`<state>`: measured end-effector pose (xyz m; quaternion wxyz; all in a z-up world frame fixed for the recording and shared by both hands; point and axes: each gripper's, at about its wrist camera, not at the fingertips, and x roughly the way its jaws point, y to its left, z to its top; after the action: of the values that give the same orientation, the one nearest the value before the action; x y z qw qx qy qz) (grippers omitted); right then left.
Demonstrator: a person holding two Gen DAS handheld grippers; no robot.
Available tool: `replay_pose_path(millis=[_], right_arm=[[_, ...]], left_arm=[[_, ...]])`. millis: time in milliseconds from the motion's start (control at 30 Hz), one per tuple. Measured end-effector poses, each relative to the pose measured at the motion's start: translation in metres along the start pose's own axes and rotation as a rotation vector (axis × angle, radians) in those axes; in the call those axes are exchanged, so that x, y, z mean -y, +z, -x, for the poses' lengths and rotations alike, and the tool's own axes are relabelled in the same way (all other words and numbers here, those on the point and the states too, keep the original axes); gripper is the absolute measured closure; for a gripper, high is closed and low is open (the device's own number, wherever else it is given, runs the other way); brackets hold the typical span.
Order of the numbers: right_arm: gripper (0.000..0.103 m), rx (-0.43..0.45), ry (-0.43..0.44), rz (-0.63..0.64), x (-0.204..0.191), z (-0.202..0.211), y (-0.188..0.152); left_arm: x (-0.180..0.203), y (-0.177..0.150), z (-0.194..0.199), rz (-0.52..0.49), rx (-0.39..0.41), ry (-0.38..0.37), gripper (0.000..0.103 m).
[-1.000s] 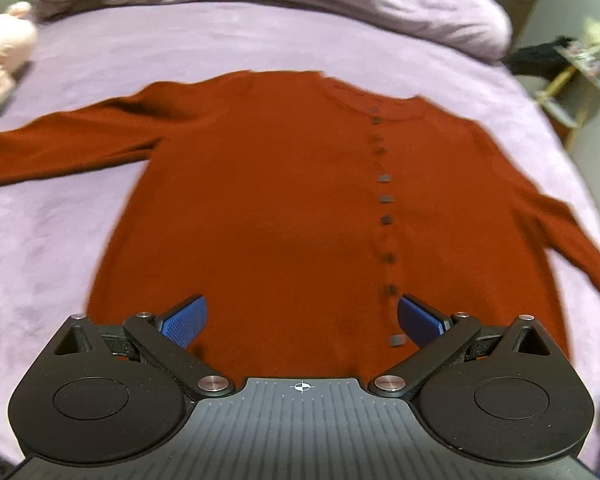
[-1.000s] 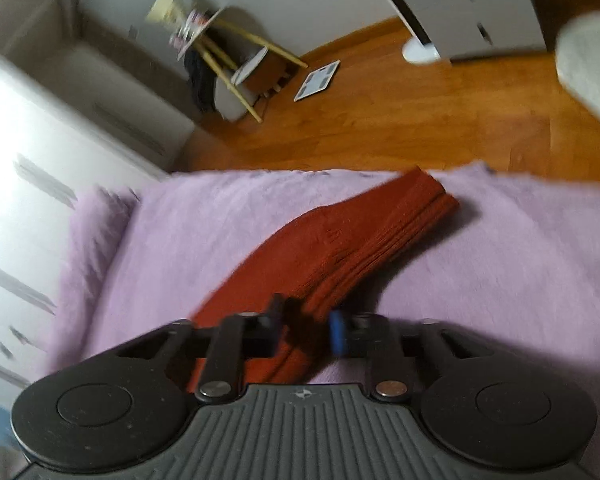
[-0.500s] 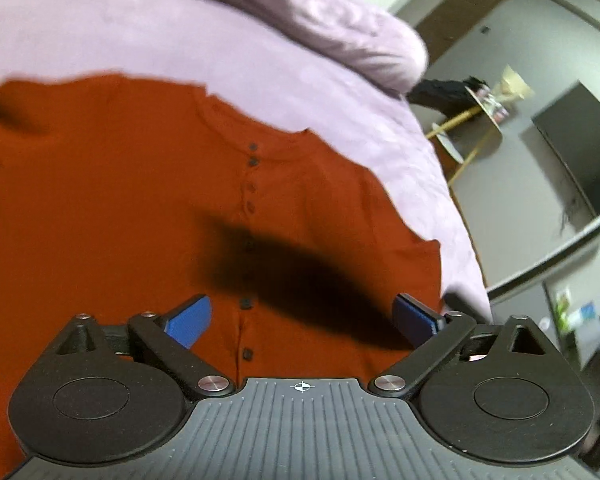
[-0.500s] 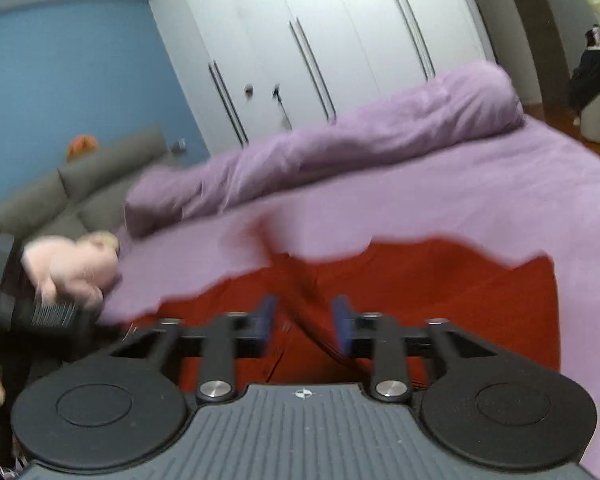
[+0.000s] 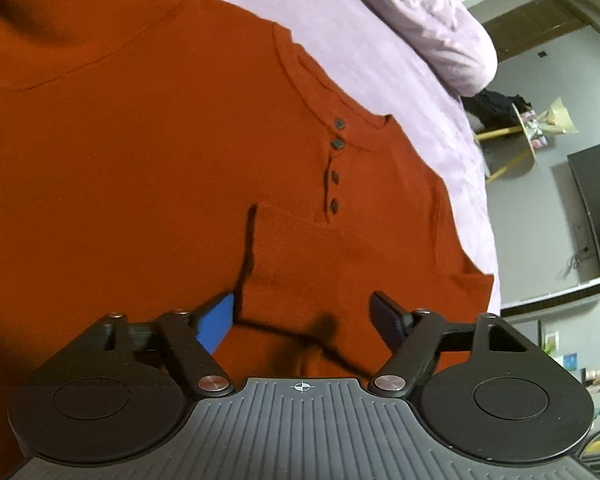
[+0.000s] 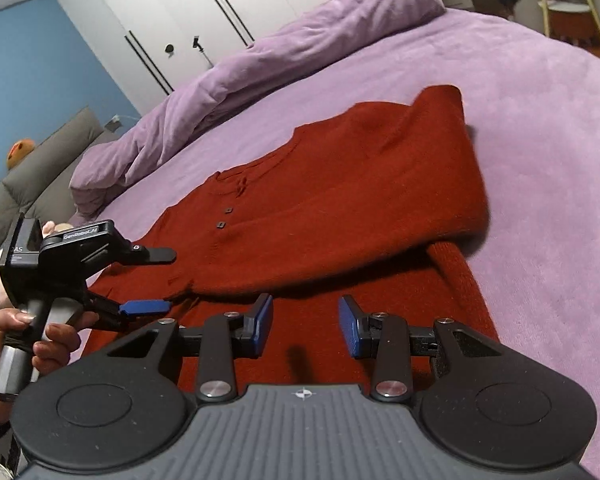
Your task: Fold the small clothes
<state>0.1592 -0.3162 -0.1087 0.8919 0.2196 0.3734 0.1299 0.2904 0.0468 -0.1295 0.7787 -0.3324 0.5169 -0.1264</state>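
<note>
The rust-red knitted cardigan with small dark buttons lies spread on the bed covered by a lilac plush blanket. In the right wrist view one sleeve is folded across the body, its ribbed cuff lying over the button line at centre frame in the left wrist view. The cardigan's right edge runs close to the blanket's edge at the right of the left wrist view; beyond it the floor drops away. In the right wrist view a broad strip of bare blanket stands open to the right and above the garment, up to the rolled lilac duvet at upper centre.

The left gripper is low over the folded cuff. Its jaws have just been closing and stand apart on either side of the cuff; the pads are not seen to press the cloth. In the right wrist view it shows at the left edge, held by a hand.

The right gripper hovers above the lower hem region, jaws partly apart with nothing between them; they opened within the last second and have held that gap.

The cardigan's left portion is cut off by the frame in the left wrist view. The lower hem is hidden behind both gripper bodies. The second sleeve shows only as a ribbed strip emerging under the fold.
</note>
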Motion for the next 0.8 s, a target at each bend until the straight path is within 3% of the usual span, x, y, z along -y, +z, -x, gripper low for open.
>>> replay_pose_path(millis=[67,133,167,267,400,467,533,600,700,800], right_arm=[[0.066,-0.01,-0.004,-0.01,0.0,-0.003,0.001],[0.066,-0.019,-0.011,-0.012,0.003,-0.006,0.0],[0.066,-0.025,-0.017,-0.012,0.003,-0.008,0.001],[0.066,-0.023,-0.024,-0.018,0.005,-0.011,0.005],[0.067,0.002,-0.107,-0.011,0.012,-0.011,0.014],[0.067,0.026,-0.206,-0.009,0.018,-0.013,0.021],[0.067,0.034,-0.267,-0.019,0.023,-0.015,0.027],[0.067,0.042,-0.252,-0.041,0.024,-0.016,0.033],[0.065,0.064,-0.177,-0.063,0.02,-0.021,0.045],[0.057,0.082,-0.183,-0.024,0.01,-0.036,0.061]], left_arm=[[0.006,0.006,-0.008,-0.022,-0.003,0.025,0.054],[0.012,0.009,-0.015,-0.052,-0.017,0.029,0.084],[0.012,0.01,-0.017,-0.064,-0.028,0.025,0.089],[0.023,0.012,-0.018,-0.127,-0.002,0.056,0.092],[0.041,0.031,0.019,-0.257,0.147,0.082,0.093],[0.049,0.041,0.043,-0.392,0.269,0.199,0.093],[0.048,0.048,0.056,-0.485,0.335,0.318,0.093],[0.036,0.056,0.061,-0.484,0.342,0.368,0.093],[0.011,0.063,0.058,-0.402,0.31,0.344,0.093],[-0.008,0.065,0.047,-0.352,0.283,0.339,0.093]])
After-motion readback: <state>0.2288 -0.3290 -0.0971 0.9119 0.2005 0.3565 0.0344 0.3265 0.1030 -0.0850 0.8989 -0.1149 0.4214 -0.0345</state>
